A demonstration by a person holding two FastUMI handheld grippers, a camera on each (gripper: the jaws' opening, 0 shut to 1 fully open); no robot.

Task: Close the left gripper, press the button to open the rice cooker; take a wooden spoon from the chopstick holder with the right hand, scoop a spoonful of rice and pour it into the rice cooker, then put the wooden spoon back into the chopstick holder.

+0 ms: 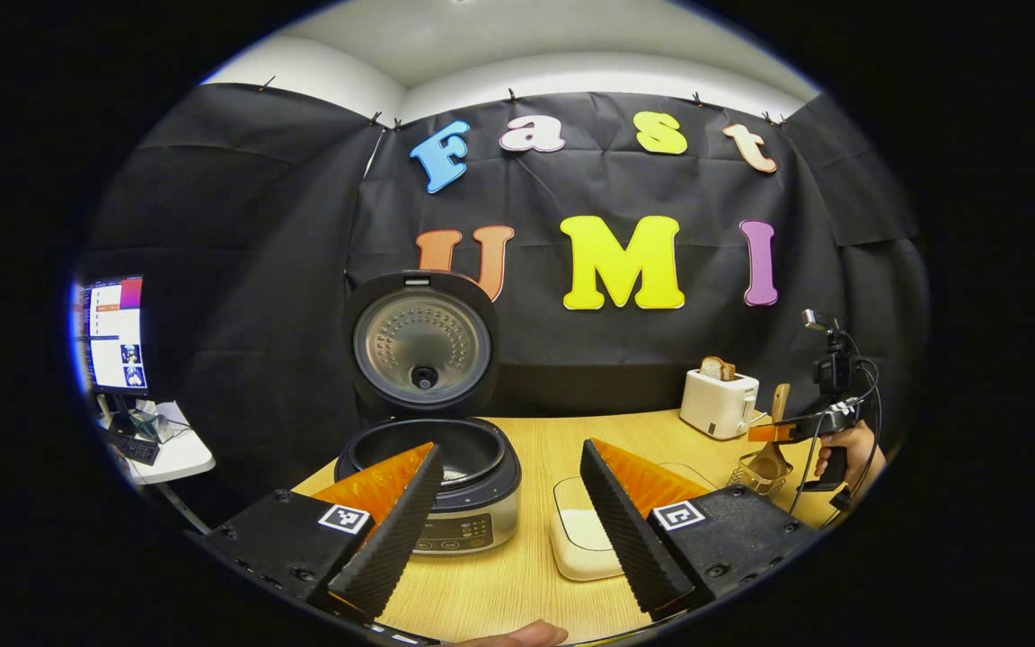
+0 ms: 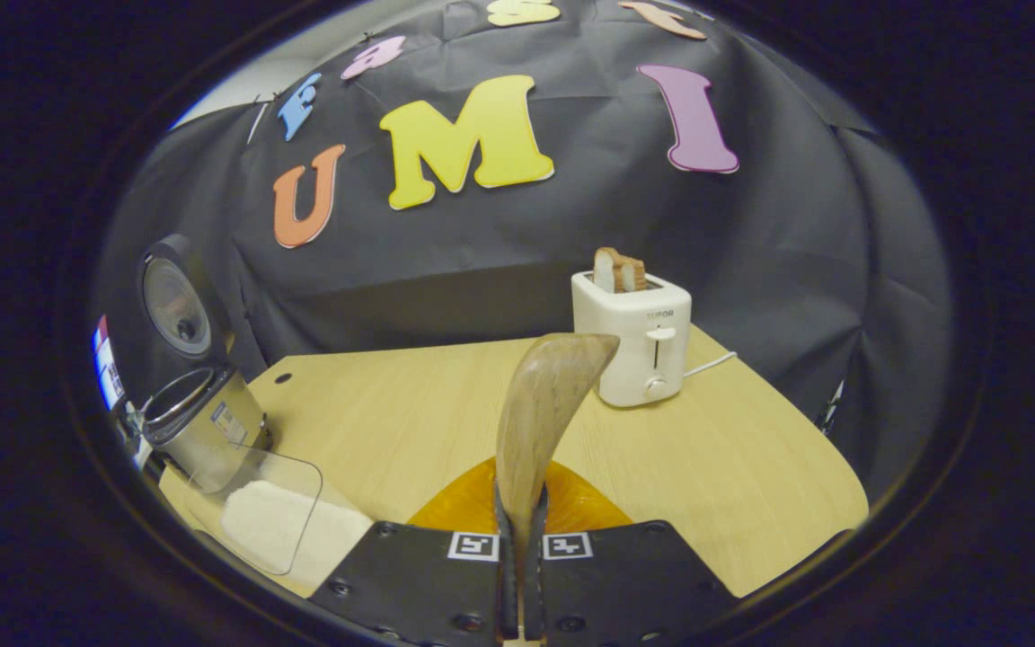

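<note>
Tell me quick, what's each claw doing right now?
Left gripper: open, holding nothing.
Right gripper: shut on the wooden spoon.

A small grey brand word, too blurred to read for sure, sits on the front of the white two-slot plastic toaster (image 2: 641, 346), right gripper view. Square black-and-white coded tags sit on my jaws' black mounts in both views, no letters. The silver rice cooker's (image 1: 459, 503) panel print is illegible.

Toaster (image 2: 632, 346) with bread (image 2: 619, 269); monitor (image 1: 113, 332)
</note>
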